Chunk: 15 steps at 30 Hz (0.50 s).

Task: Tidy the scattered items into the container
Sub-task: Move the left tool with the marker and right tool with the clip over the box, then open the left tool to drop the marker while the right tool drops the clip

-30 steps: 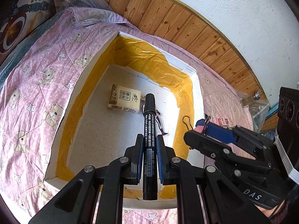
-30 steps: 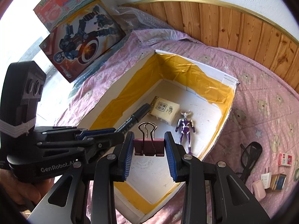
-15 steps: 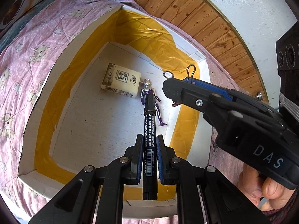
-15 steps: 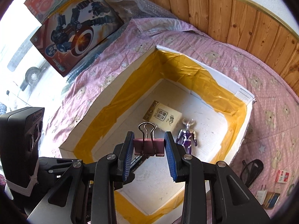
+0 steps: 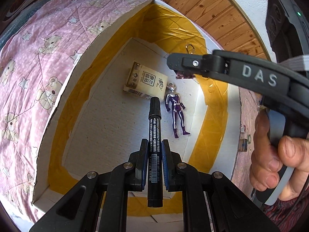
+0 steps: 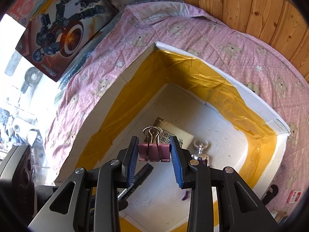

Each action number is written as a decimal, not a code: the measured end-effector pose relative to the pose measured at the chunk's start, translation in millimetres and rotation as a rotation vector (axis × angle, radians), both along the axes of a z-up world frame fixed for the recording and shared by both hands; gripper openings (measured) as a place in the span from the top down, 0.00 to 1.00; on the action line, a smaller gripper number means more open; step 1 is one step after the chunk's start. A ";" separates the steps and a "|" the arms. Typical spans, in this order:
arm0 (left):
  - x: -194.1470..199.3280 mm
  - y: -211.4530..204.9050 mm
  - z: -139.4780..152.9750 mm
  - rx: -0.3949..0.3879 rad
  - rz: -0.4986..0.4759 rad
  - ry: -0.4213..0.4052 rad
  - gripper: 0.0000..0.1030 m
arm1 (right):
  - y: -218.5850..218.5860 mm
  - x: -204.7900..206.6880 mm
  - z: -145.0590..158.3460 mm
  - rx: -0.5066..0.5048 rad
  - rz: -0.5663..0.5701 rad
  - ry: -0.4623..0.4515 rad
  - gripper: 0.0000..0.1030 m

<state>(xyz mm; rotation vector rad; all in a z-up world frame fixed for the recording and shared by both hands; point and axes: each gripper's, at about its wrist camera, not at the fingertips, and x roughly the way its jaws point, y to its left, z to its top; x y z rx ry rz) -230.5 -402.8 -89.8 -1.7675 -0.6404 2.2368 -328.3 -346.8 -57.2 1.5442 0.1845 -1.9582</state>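
One toy carton [image 6: 63, 32] in right view only; left tongs [image 5: 154, 154] grip marker [image 5: 154, 135].

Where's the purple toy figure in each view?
Left wrist: the toy figure lies on the box floor at centre, right of the marker tip.
Right wrist: the toy figure is at lower centre-right, mostly hidden behind the right tongs; only its silver head, chest and one foot show.
Shared landmark: the tissue pack, beside the figure's head in both.
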 end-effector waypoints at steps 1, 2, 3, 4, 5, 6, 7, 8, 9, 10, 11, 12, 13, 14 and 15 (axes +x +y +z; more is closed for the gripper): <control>-1.8 0.1 0.4 -0.004 -0.007 0.001 0.86 | -2.8 -3.2 -2.5 0.006 0.001 -0.004 0.66; -4.0 0.4 0.9 -0.008 -0.014 0.003 0.86 | -4.8 -6.4 -5.2 0.011 -0.001 -0.008 0.66; -6.1 0.5 1.4 -0.011 -0.018 0.003 0.86 | -6.8 -9.2 -7.9 0.015 -0.002 -0.012 0.66; -8.5 0.6 1.8 -0.014 -0.024 0.004 0.86 | -8.3 -12.0 -10.8 0.022 -0.003 -0.014 0.66; -10.6 0.9 2.2 -0.018 -0.029 0.006 0.86 | -9.4 -15.2 -13.8 0.029 -0.006 -0.017 0.66; -12.7 1.1 1.9 -0.020 -0.033 0.006 0.86 | -9.9 -18.5 -16.8 0.032 -0.012 -0.024 0.66; -14.8 1.2 1.2 -0.019 -0.037 0.003 0.86 | -9.9 -21.9 -19.8 0.033 -0.017 -0.032 0.66; -16.8 0.9 0.4 -0.019 -0.037 0.001 0.86 | -10.0 -25.1 -22.3 0.034 -0.023 -0.037 0.66; -18.3 0.3 -0.4 -0.019 -0.037 -0.002 0.86 | -10.2 -28.1 -24.7 0.037 -0.028 -0.041 0.66; -19.8 -0.1 -1.5 -0.017 -0.037 -0.005 0.86 | -10.0 -30.8 -26.8 0.039 -0.031 -0.044 0.66; -21.1 -0.7 -2.3 -0.016 -0.037 -0.008 0.86 | -10.1 -33.2 -28.6 0.042 -0.034 -0.047 0.66; -22.3 -0.2 -2.6 -0.014 -0.038 -0.010 0.86 | -10.5 -35.4 -30.2 0.046 -0.036 -0.048 0.66; -23.3 0.1 -3.2 -0.013 -0.040 -0.013 0.86 | -10.9 -37.1 -31.8 0.050 -0.037 -0.048 0.66; -24.2 -0.1 -3.6 -0.014 -0.039 -0.015 0.86 | -11.4 -38.7 -33.2 0.053 -0.038 -0.049 0.66; -25.4 0.3 -3.8 -0.014 -0.039 -0.016 0.86 | -12.1 -40.0 -34.6 0.056 -0.038 -0.049 0.66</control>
